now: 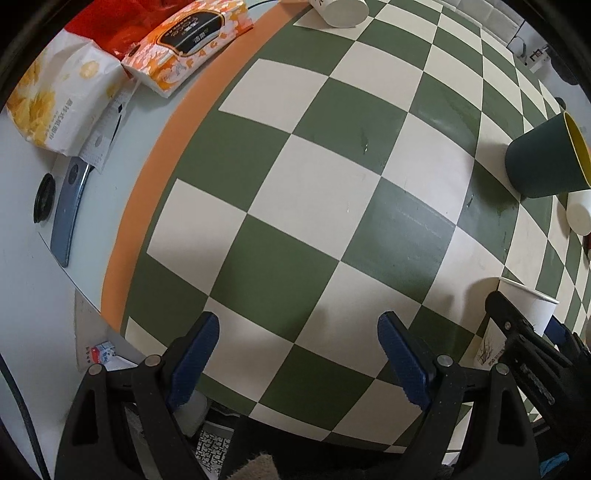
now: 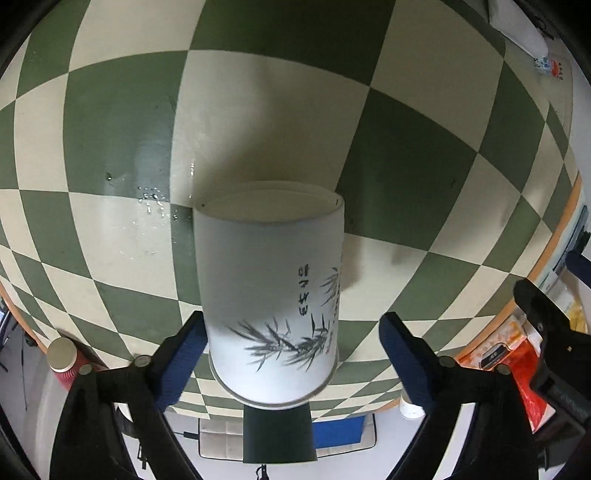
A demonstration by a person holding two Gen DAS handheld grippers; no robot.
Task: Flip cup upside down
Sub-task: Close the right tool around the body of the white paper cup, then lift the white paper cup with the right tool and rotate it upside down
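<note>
A white paper cup (image 2: 271,295) with grey bamboo print and black characters lies between the fingers of my right gripper (image 2: 293,354), its flat base pointing away from the camera and its rolled rim nearest the lens. The jaws stand wide apart; the left pad (image 2: 181,354) is beside the cup wall and the right pad (image 2: 406,354) is clear of it. The same cup (image 1: 517,317) shows at the right edge of the left wrist view, with the right gripper's black frame beside it. My left gripper (image 1: 297,360) is open and empty above the checkered cloth.
A green-and-cream checkered cloth (image 1: 314,177) covers the table, with water drops (image 2: 155,203) on it. A dark green cup with a yellow inside (image 1: 546,158), white cups (image 1: 341,11) (image 1: 580,214), tissue packs (image 1: 192,40), a phone (image 1: 68,210) and a red cup (image 2: 64,360) lie around the edges.
</note>
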